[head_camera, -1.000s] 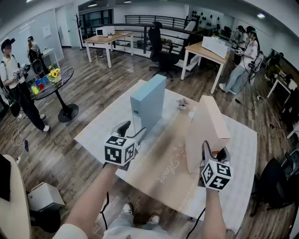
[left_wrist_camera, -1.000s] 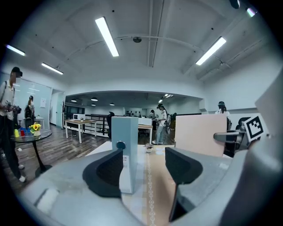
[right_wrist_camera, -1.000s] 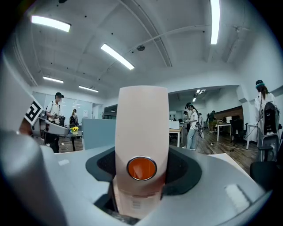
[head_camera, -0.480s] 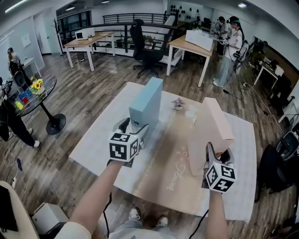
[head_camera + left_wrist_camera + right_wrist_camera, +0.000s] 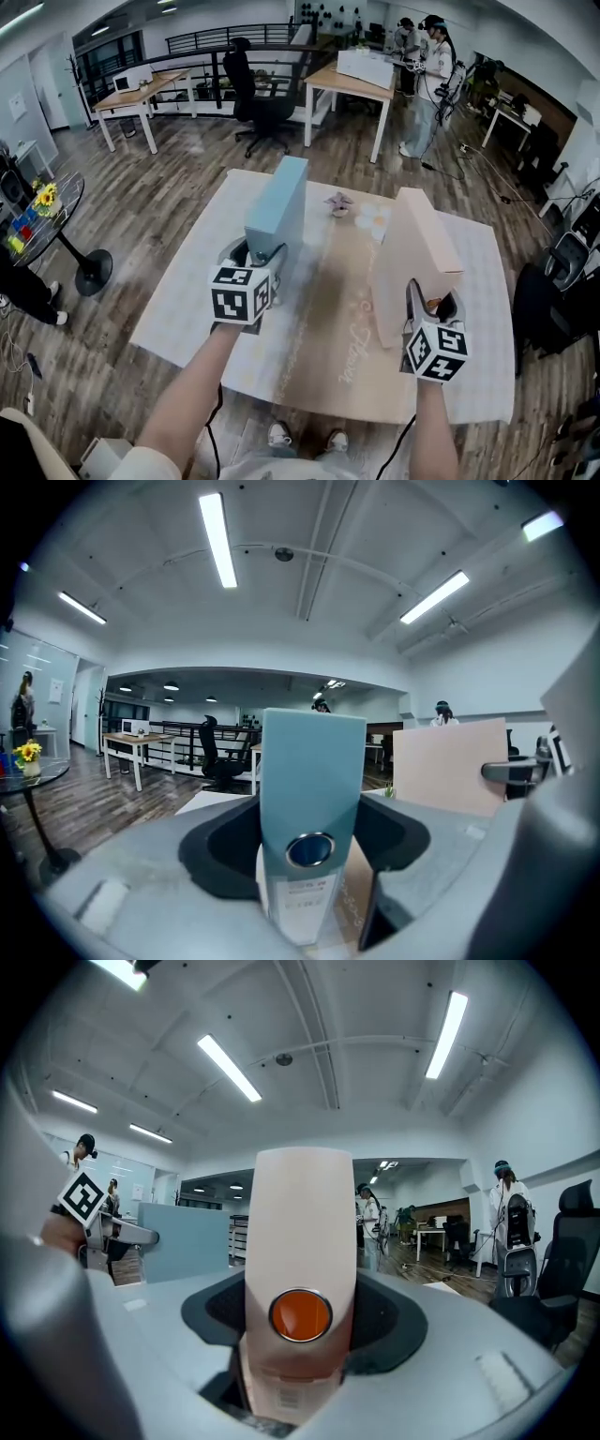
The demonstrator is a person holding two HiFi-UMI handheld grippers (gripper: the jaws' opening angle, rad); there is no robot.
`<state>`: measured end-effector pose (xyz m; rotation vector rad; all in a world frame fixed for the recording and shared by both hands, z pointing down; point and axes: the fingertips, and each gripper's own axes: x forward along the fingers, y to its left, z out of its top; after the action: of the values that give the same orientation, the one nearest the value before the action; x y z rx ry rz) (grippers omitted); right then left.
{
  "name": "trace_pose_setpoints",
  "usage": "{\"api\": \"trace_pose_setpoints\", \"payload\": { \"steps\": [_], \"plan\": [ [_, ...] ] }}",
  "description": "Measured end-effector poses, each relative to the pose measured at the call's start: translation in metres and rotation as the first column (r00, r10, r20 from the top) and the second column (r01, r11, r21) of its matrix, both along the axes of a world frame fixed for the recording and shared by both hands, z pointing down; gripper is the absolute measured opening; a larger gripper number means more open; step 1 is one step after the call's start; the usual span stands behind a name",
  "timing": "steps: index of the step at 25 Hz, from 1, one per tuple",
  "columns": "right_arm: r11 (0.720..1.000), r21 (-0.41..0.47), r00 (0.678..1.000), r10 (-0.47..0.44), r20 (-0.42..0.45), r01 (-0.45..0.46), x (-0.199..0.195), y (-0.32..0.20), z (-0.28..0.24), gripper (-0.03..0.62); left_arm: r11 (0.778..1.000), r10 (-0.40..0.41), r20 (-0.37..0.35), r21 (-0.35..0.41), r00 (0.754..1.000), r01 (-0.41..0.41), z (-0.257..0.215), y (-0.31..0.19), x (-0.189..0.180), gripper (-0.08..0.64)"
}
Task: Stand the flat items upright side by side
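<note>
On the cloth-covered table [image 5: 187, 291] in front of you, both flat items already stand on edge, spines facing you: the blue binder [image 5: 278, 211] to the left and the pink binder [image 5: 417, 253] to the right. I judge that to be the first half of the job. The side-by-side part is left, since the two are well apart with a strip of beige runner [image 5: 328, 309] between them. Your right gripper [image 5: 429, 305] is clamped on the pink binder's spine, low down. Your left gripper [image 5: 253, 255] has the blue binder's spine between its jaws, which are closing. The pads seem not to press on it at this moment, though the view is too tight to be sure. With both holds firm, one binder should slide across until the covers meet, each kept vertical.
</note>
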<state>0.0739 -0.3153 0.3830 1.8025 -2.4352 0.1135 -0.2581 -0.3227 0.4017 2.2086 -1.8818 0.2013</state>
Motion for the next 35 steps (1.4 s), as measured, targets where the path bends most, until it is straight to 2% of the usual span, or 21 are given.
{"api": "trace_pose_setpoints", "payload": {
  "steps": [11,17,25,35],
  "plan": [
    [0.999,0.021,1.0,0.026,-0.014,-0.025,0.002,0.002,-0.004,0.273,0.999,-0.022,0.043,0.048,0.999,0.02,-0.004,0.002,0.014,0.293],
    [0.999,0.022,1.0,0.024,-0.009,-0.024,0.002,0.002,-0.003,0.272,0.996,-0.013,0.028,0.087,1.0,0.011,-0.018,0.001,0.034,0.291],
    [0.998,0.034,0.999,0.044,0.006,-0.044,0.002,0.004,0.0,0.272,0.991,0.034,0.006,0.126,0.999,-0.034,-0.024,0.006,0.075,0.291],
    [0.994,0.042,0.994,0.104,0.039,-0.106,0.001,-0.001,-0.001,0.273,0.981,0.126,-0.019,0.15,0.992,-0.122,-0.031,0.006,0.153,0.293]
  ]
}}
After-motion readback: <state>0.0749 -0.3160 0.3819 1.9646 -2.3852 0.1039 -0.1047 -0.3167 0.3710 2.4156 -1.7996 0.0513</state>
